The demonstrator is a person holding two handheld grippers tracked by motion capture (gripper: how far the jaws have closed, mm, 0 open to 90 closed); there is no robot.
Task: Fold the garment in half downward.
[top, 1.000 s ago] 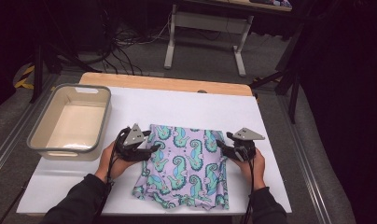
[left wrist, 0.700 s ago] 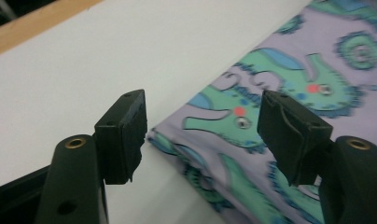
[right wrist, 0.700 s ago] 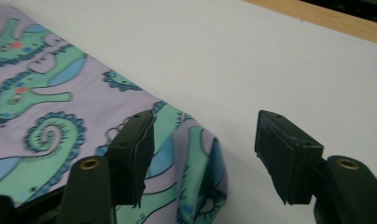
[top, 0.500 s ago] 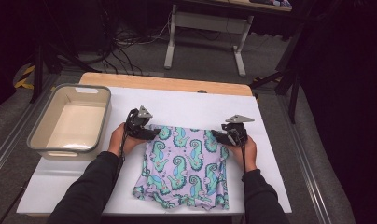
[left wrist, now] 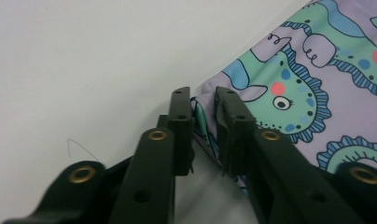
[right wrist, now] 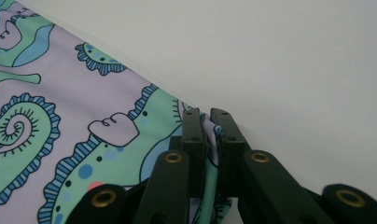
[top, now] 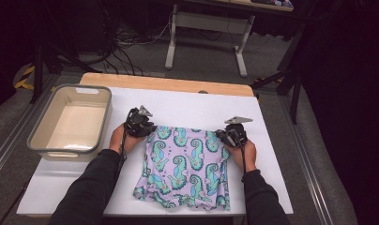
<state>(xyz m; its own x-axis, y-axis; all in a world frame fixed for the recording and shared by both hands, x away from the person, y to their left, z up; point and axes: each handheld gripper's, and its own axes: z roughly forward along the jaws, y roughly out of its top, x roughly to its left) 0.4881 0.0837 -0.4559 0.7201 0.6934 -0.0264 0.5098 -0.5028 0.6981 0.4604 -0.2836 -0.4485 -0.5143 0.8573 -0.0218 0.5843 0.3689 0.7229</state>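
A lilac cloth (top: 185,166) printed with teal seahorses lies flat on the white table (top: 178,108). My left gripper (top: 145,129) sits at the cloth's far left corner, and its jaws have just been closing. In the left gripper view the cloth's corner (left wrist: 204,122) is pinched between the jaws of that gripper (left wrist: 204,100). My right gripper (top: 223,134) is at the far right corner, its jaws also just closed. Its own view shows the gripper (right wrist: 206,116) squeezing a fold of the cloth (right wrist: 84,135). A hand holds each gripper.
A shallow grey tub (top: 70,123) stands on the table's left side, with nothing inside it. The table's wooden far edge (top: 169,84) lies beyond the cloth. Cables and a metal stand (top: 206,35) are on the floor behind.
Both grippers moved away from the person to the cloth's far corners, then closed onto those corners. The cloth itself lies where it was.
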